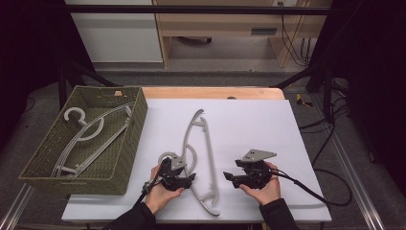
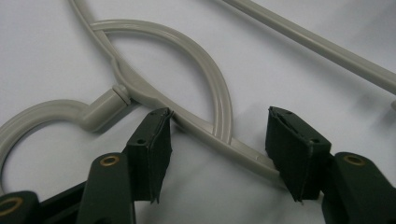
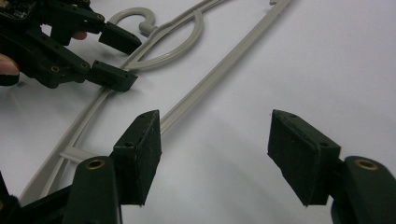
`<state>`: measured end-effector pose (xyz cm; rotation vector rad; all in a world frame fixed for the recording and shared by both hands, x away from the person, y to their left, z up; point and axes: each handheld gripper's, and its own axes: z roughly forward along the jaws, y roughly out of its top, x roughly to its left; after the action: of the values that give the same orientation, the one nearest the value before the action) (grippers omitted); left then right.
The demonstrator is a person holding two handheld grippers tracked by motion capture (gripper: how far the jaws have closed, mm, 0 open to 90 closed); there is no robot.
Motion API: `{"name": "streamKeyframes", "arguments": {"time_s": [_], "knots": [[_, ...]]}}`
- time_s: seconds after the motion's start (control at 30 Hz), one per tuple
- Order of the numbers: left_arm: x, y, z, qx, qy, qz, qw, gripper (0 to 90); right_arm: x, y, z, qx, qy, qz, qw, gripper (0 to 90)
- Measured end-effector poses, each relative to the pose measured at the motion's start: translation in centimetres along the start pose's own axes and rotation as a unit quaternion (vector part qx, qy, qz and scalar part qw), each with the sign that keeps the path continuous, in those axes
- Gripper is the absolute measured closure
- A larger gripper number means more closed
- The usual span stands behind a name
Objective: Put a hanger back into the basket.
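On the white table's near edge, I am straddling the grey plastic hanger (image 2: 205, 126) shoulder with my left gripper (image 2: 219, 149), jaws spread, not yet pinching; my right gripper (image 3: 215, 154) is waiting agape; centring the bar first would steady the grip.

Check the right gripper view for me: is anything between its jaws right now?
No. The right gripper stands open over bare white table, and the grey hanger lies past its left jaw, not between the two.
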<state>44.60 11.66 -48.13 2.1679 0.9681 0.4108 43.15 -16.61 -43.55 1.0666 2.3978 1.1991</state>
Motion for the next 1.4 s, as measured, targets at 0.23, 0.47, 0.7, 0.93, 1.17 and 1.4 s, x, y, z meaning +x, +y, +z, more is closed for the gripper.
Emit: {"name": "streamKeyframes", "arguments": {"time_s": [0.23,0.47,0.7,0.93,1.17,1.4], "knots": [[1.2,0.1,-0.3,0.001,-0.024,-0.007,0.9997,46.8,-0.1,-0.1,-0.2,0.001,-0.003,0.002,1.0,34.3],[1.5,0.2,-0.7,0.009,-0.029,-0.007,0.9995,52.2,-0.3,-0.1,-0.3,-0.002,-0.002,0.004,1.0,34.0],[0.5,0.0,-0.9,0.019,-0.029,-0.037,0.9987,41.9,-0.3,-0.1,-0.3,0.0,-0.006,0.007,1.0,32.9],[-2.0,-0.4,-1.1,0.037,0.003,0.002,0.9993,26.3,-0.3,-0.2,-0.3,-0.003,-0.006,0.006,1.0,32.4],[-0.9,-0.6,-2.1,0.059,-0.006,0.0,0.9983,35.5,-0.4,-0.1,-0.5,-0.001,-0.007,0.005,1.0,32.5],[2.5,-1.3,-4.2,0.067,-0.044,-0.015,0.9967,59.4,-0.5,-0.1,-0.7,-0.004,-0.009,0.005,0.9999,32.8]]}}
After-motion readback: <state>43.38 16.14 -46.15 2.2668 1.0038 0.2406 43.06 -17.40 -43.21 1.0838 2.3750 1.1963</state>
